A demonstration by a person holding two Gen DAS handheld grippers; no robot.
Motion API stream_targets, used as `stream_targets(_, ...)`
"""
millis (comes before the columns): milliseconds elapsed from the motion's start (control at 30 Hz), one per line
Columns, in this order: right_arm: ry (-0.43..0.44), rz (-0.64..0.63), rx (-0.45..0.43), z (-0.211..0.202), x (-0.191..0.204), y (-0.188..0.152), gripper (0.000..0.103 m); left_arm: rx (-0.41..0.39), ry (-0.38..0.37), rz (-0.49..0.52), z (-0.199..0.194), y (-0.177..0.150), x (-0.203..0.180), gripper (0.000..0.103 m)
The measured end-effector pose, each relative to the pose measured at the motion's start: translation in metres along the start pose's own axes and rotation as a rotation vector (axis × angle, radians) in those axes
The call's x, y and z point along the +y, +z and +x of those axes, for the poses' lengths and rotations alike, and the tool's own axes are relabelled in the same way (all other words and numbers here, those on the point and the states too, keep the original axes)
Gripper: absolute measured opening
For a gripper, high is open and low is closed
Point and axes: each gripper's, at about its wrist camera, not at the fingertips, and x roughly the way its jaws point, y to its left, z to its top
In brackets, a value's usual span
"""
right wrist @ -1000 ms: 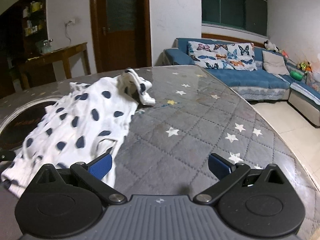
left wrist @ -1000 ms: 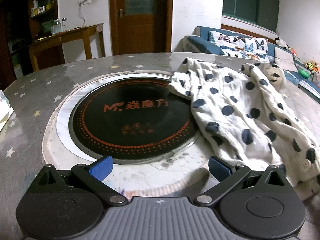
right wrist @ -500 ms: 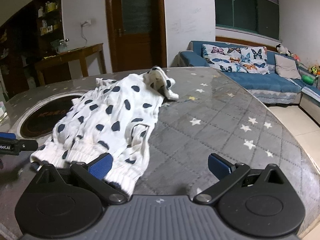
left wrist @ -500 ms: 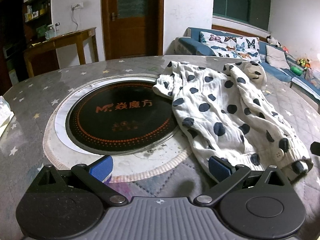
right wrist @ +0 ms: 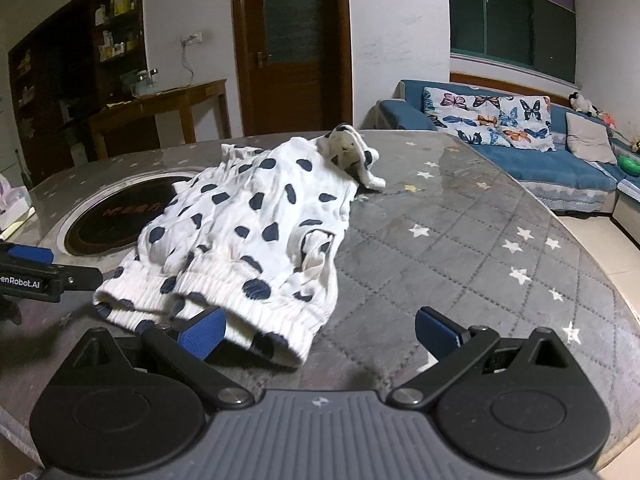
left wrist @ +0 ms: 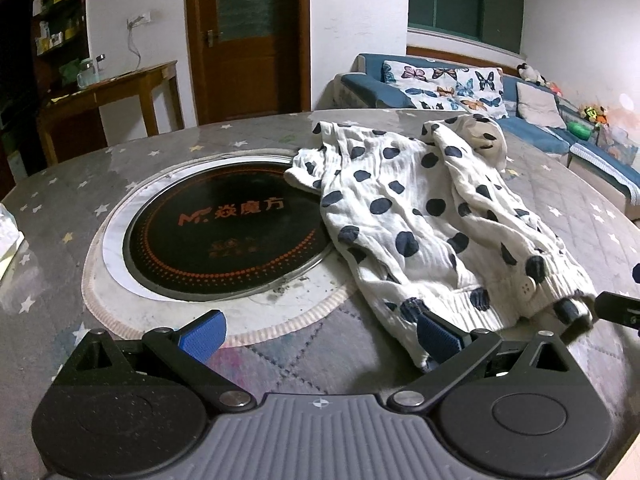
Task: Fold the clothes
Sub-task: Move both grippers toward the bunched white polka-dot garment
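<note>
A white garment with dark blue dots lies crumpled on the round grey starred table, its left edge over the black cooktop. It also shows in the right wrist view, ribbed hem nearest me. My left gripper is open and empty, its right finger at the hem's near left corner. My right gripper is open and empty, its left finger touching the hem's near edge. The left gripper's tip shows at the left edge of the right wrist view.
A black round induction cooktop is set in the table's middle. A white packet lies at the table's left edge. A blue sofa, a wooden side table and a brown door stand behind.
Both grippers have pulled back toward the near table edge and turned toward the garment. The garment's ribbed hem now lies right at the fingers of both.
</note>
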Motion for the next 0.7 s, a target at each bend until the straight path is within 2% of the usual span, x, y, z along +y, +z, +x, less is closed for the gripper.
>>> stream_targets(700,0.048,-0.009,0.02,-0.004,0.013,-0.01,0.09,-0.006,-0.02,0.055,-0.012,-0.009,-0.015,0.103)
